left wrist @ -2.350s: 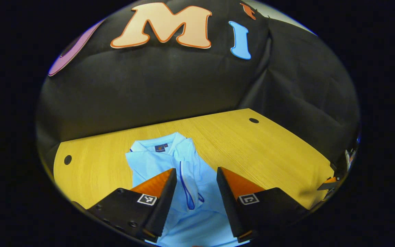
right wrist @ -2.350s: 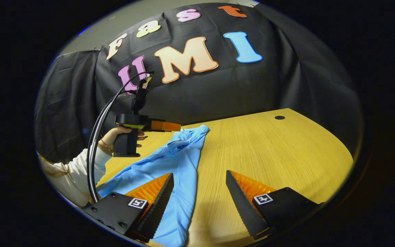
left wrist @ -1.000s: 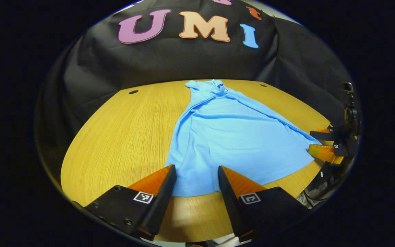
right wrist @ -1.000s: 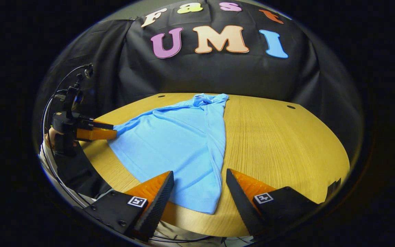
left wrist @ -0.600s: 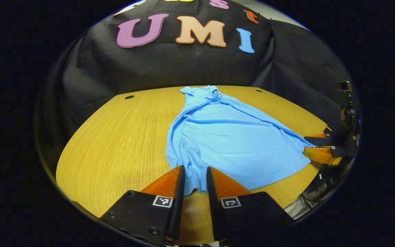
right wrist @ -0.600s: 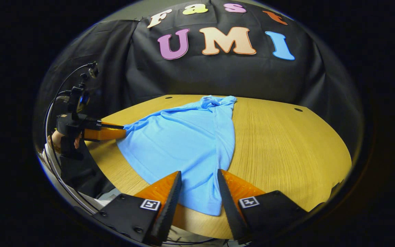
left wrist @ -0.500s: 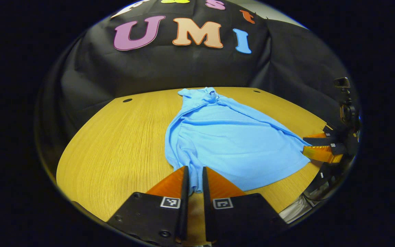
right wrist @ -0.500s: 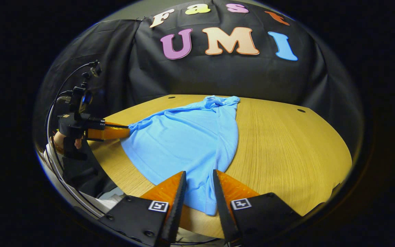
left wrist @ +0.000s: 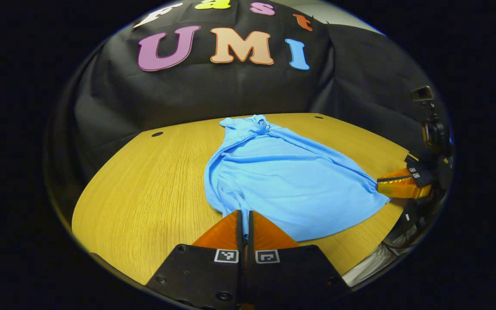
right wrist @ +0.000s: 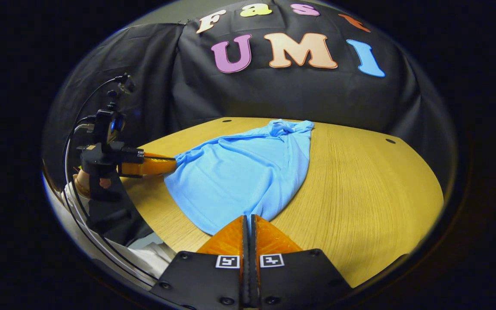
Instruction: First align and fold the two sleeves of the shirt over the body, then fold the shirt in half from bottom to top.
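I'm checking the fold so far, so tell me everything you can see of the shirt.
The shirt is plain light blue, of a fine knit as it looks, and lies spread on the wooden table. It narrows to a bunched collar end at the far side. Each near hem corner is pinched: the left tool and the right tool are both shut on it.

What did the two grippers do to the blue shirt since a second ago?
Both closed. The left gripper and the right gripper, open a second ago, now pinch the near hem corners of the light blue shirt. The shirt stays spread on the wooden table, collar at the far end.
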`<state>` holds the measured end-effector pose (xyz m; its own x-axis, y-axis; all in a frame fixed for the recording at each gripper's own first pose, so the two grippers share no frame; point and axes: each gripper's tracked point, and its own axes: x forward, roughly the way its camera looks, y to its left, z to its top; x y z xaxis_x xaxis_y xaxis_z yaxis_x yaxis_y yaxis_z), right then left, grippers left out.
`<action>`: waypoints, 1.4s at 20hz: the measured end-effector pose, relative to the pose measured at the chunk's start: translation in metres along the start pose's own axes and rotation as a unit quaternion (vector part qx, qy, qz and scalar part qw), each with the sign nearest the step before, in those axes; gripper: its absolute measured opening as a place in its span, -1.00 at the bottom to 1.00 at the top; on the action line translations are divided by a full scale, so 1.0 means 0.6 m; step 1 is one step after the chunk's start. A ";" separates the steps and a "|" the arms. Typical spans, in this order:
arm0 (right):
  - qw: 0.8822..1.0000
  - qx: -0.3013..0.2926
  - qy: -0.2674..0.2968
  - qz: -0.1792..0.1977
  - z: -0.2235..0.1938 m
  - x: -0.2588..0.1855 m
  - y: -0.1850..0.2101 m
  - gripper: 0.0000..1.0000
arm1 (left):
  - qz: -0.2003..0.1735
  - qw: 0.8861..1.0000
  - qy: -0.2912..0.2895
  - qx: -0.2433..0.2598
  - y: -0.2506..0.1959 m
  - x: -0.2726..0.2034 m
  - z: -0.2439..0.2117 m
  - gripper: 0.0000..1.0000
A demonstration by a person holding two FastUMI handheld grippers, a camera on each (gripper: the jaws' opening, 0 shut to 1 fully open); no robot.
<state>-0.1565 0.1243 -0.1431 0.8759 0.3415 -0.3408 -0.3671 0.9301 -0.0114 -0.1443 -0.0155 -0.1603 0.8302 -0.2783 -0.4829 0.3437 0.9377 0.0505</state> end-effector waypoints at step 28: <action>0.987 -0.088 -0.055 -0.124 0.371 0.274 -0.248 -0.95 | 0.001 0.991 -0.108 -0.080 0.129 0.272 0.365 -1.00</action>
<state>0.1120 0.0721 0.0117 0.9709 0.1273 -0.2027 -0.1767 0.9524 -0.2484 0.1138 -0.0337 -0.0437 0.9115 -0.2973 -0.2844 0.2812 0.9548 -0.0968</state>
